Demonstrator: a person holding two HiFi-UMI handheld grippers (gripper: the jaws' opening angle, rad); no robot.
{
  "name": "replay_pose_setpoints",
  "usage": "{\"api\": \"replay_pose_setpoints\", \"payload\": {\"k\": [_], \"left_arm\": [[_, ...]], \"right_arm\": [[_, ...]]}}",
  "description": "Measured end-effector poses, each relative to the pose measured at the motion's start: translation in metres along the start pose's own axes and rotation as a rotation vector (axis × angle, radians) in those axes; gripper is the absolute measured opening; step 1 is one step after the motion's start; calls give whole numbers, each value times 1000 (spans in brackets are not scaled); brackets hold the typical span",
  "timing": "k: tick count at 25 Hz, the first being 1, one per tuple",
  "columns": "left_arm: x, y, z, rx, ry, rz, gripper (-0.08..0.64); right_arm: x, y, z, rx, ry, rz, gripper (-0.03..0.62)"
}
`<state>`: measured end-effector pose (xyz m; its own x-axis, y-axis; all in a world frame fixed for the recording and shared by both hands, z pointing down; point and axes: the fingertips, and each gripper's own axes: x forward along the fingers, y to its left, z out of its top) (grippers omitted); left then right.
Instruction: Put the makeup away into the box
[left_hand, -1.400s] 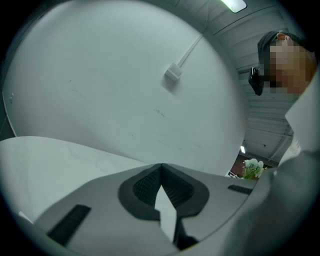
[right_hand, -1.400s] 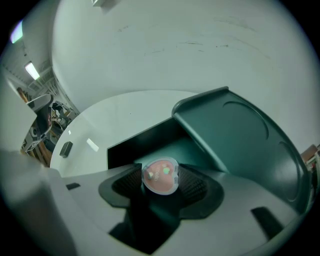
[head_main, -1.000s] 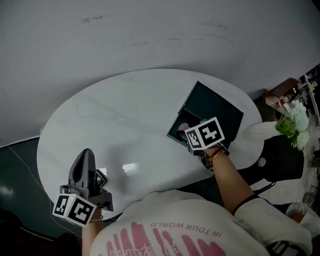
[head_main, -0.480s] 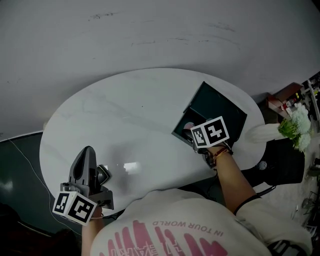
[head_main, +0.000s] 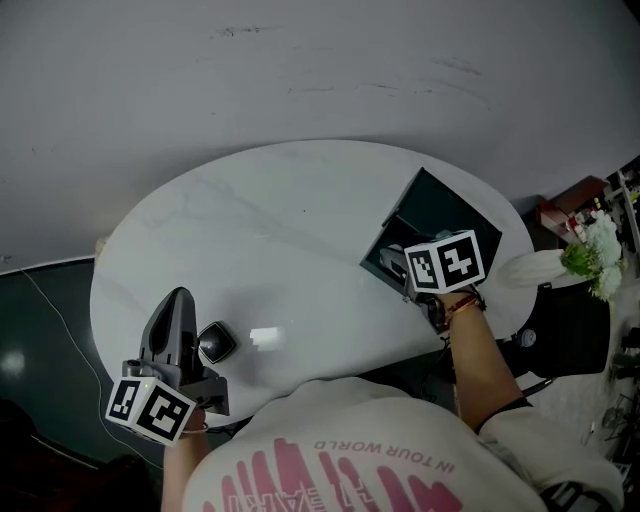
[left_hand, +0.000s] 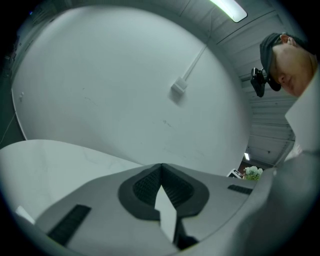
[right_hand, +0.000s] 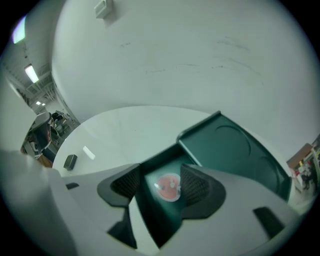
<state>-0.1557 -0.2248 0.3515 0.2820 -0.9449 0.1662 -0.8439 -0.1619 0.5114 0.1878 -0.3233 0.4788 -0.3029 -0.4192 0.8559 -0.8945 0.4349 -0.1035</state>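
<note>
Right gripper (right_hand: 160, 182) — jaws just spread wider — above the pink compact (right_hand: 169, 188) lying in the dark box (right_hand: 227, 145), frame centre; left gripper (left_hand: 161, 169) pressed together.

Glossy white on the desk (head_main: 300, 220), stone-like with faint grey veins and a bright glare patch toward its 6 o'clock edge. Smooth, matt dark green on the box (head_main: 445, 210) at the desk's 3 o'clock, plastic or coated card, hard to tell which. Shiny clear lid over pink on the round makeup pot (right_hand: 169, 187) inside. Glossy black shell on the small compact (head_main: 216, 342) at 7 o'clock. Smooth matt grey plastic on the left tongs (head_main: 179, 297), with black ribbed rubbery pads (left_hand: 145, 185). Flat, paper-like black-and-white print on the marker cube (head_main: 150, 410). Soft off-white cloth with pink print on the sweatshirt (head_main: 350, 450).
</note>
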Motion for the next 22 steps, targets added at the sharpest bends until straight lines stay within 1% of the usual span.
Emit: {"api": "replay_pose_setpoints", "payload": {"k": [2,4,6,8,12,15,19,22], "left_arm": [[-7,6,5,1,-9,6,2],[-18,15,9,0,-13,14,2],[-32,25,13,-2,-19,29,2],[-47,36,17,-5,-26,47,2],[-83,61,24,-3,-40,79,2],[-115,83,29,-3,-51,113,2],[-152,113,31,-17,-65,157,2],[-171,128,31,-23,-66,162,2]], "right_arm": [[-11,16,20,-24,-54,8,256],[-18,42,36,-53,-94,33,255],[-16,77,47,-96,-109,75,253],[-4,117,50,-139,-97,131,254],[19,202,36,-212,-43,238,256],[31,259,18,-276,-2,294,259],[45,323,-5,-341,43,357,273],[57,359,-22,-354,74,387,312]]}}
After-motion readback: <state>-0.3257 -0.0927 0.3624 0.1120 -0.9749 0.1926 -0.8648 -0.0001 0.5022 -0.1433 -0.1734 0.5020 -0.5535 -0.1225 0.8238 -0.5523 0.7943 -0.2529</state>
